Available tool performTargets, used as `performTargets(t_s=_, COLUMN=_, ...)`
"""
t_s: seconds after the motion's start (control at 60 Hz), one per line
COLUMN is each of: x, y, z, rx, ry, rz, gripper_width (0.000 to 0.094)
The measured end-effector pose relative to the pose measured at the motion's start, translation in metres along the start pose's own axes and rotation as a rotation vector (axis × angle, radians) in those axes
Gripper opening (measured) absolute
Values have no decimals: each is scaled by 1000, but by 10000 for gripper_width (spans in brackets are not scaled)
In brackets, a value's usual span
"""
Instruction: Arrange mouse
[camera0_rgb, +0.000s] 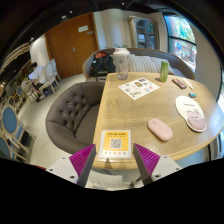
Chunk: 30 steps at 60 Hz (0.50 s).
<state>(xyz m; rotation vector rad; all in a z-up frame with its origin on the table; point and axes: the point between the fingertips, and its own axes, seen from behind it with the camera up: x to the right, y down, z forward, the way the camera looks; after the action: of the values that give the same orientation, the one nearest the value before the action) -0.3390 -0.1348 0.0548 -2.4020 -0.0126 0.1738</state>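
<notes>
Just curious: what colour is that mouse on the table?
Pale pink mouse, clearest in the gripper view.

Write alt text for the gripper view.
Open gripper hovers over a round wooden table, a yellow card between its fingers. A pink mouse lies just ahead, beside a pink mouse pad; a grey armchair stands alongside.

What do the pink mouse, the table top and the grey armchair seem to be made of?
Pink mouse: probably smooth plastic, with a soft even sheen. Table top: light wood or wood-look laminate, pale and matte. Grey armchair: tufted upholstery, fabric or leather unclear. The gripper is open, its jaws apart.
</notes>
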Motion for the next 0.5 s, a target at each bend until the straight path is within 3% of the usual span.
performTargets(t_s=0.283, x=83, y=-1, z=22, rx=81, ry=128, rz=-14, gripper_width=762)
performTargets(t_s=0.5, x=164, y=8, z=38, rx=93, ry=226, rz=-31, gripper_width=758)
